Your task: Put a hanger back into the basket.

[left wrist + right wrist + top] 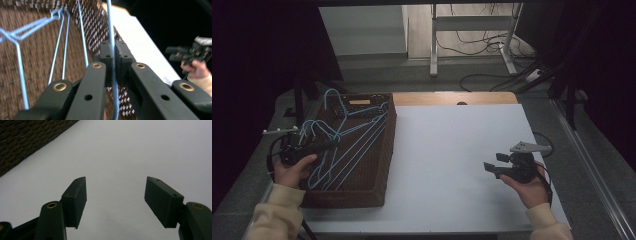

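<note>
a: left gripper (113, 53) – jaws pressed together on one blue wire of a hanger (111, 30). that wire runs straight up the middle of the left gripper view, betw the pads.

b: why pinch there?

a: prob to lift one hanger out of the tangle. the rest of the hangers (343, 145) lie piled in the basket (377, 197), left of centre in the high view, hooks toward the far end. a thin wire needs a tight pinch or it slips, so the jaws are nearly shut.

b: and the right gripper (492, 163)?

a: lower right of the high view, held just over the bare table (447, 150), well apart from the basket. jaws spread wide, nothing betw them. looks like it's parked, ready to take the hanger or steady it, imo.

b: what does each view add?

a: the high view gives the layout: basket at left, both hands, who's near what. but the left gripper (304, 147) is dark there, can't tell the pinch from it. the left gripper view settles that: wire clamped betw the pads, the basket's woven wall and floor behind, other blue wires at upper left, and the right hand (197, 68) far off at right edge. the right gripper view (116, 195) shows the gap betw its pads clearly, white table under it, and a basket corner (30, 137) at upper left.

b: which part of the hanger is pinched?

a: can't tell, too tangled.
</note>
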{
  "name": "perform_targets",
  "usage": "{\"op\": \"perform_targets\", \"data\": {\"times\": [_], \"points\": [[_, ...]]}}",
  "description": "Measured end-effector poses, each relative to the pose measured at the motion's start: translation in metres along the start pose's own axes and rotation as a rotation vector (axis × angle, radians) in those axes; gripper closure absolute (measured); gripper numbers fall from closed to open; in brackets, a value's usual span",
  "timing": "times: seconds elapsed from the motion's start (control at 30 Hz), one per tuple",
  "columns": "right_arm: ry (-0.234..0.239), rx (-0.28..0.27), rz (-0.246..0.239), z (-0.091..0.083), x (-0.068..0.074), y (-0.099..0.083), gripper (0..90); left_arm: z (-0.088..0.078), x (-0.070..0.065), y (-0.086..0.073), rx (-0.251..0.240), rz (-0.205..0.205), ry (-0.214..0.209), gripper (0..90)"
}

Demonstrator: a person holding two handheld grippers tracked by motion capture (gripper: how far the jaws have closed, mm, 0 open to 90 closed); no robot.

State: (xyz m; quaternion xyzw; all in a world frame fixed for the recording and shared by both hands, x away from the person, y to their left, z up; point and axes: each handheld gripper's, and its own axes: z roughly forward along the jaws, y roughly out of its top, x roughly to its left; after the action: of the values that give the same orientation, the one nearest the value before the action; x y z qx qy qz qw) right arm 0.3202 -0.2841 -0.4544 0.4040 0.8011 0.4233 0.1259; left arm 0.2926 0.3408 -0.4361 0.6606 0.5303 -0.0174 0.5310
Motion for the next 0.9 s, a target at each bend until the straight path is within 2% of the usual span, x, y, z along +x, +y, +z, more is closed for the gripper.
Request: {"op": "perform_targets", "data": {"times": [0.03, 0.07, 0.1, 0.13, 0.2, 0.3, 0.37, 0.47, 0.63, 0.8, 0.9], "points": [[0.000, 0.000, 0.002, 0.000, 0.000, 0.000, 34.4, 0.002, 0.001, -0.001, 0.011, -0.002, 0.019, 82.9], [0.001, -0.001, 0.003, 0.000, 0.000, 0.000, 34.4, 0.003, 0.003, -0.002, 0.027, 0.002, 0.074, 75.2], [0.001, -0.002, 0.003, -0.001, 0.000, 0.000, 34.4, 0.004, 0.003, -0.002, 0.028, 0.008, 0.123, 62.6], [0.001, -0.002, 0.002, -0.001, 0.000, 0.000, 34.4, 0.004, 0.002, -0.002, 0.028, 0.017, 0.162, 54.8], [0.001, -0.003, 0.001, -0.001, 0.000, 0.000, 34.4, 0.002, -0.001, -0.001, 0.021, 0.031, 0.214, 43.5], [0.002, -0.003, -0.001, -0.001, 0.001, 0.001, 34.4, 0.001, -0.011, 0.000, 0.015, 0.088, 0.245, 37.2], [0.002, -0.004, -0.002, -0.001, 0.001, 0.001, 34.4, 0.002, -0.024, 0.001, 0.019, 0.145, 0.262, 34.4], [0.001, -0.006, -0.002, -0.002, 0.002, 0.001, 34.3, 0.006, -0.038, -0.001, 0.028, 0.200, 0.246, 33.3], [0.007, -0.007, -0.006, -0.003, 0.002, 0.001, 33.4, 0.019, -0.065, -0.006, 0.053, 0.293, 0.174, 30.5], [0.025, -0.001, -0.012, -0.006, 0.002, -0.001, 30.9, 0.038, -0.086, -0.016, 0.093, 0.353, 0.104, 29.2], [0.037, 0.004, -0.023, -0.008, 0.002, -0.004, 28.0, 0.047, -0.095, -0.021, 0.113, 0.377, 0.077, 28.6]]}}
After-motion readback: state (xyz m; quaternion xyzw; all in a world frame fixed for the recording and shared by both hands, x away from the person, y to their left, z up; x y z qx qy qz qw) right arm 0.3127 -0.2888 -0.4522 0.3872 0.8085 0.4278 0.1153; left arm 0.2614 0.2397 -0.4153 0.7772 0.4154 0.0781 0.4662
